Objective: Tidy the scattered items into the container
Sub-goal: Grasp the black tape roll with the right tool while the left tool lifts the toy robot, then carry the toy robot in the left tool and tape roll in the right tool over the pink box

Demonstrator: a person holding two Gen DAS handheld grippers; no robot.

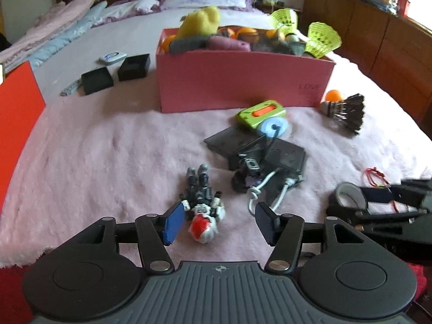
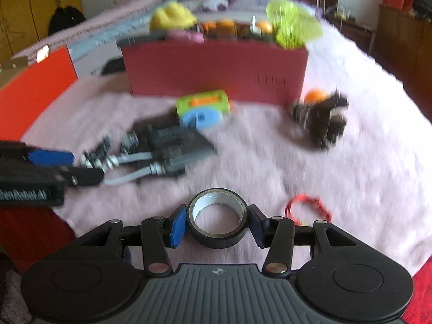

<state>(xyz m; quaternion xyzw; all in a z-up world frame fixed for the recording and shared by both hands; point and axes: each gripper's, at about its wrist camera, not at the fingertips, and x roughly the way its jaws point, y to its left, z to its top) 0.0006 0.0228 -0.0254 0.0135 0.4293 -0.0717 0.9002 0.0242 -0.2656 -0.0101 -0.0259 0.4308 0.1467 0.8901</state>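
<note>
Your right claw [image 2: 217, 225] grips the tape roll [image 2: 217, 222]; your left claw [image 1: 220, 222] gapes wide.
The pink box [image 1: 243, 81] brims with balls and shuttlecocks.

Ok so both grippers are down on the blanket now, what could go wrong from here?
1. The pink box is already heaped, with green shuttlecocks perched at its rim, so adding more may knock something out.
2. The left gripper is open around the toy figure, whose head sits nearer one pad; closing could push it aside.
3. The right gripper holds the tape roll by its curved sides; it may slip.

Box [image 1: 243, 86] at rear w/ shuttlecocks [image 1: 322, 39] in it; figure [image 1: 203, 208] lies before it, tape roll [image 2: 217, 221] right of figure.
</note>
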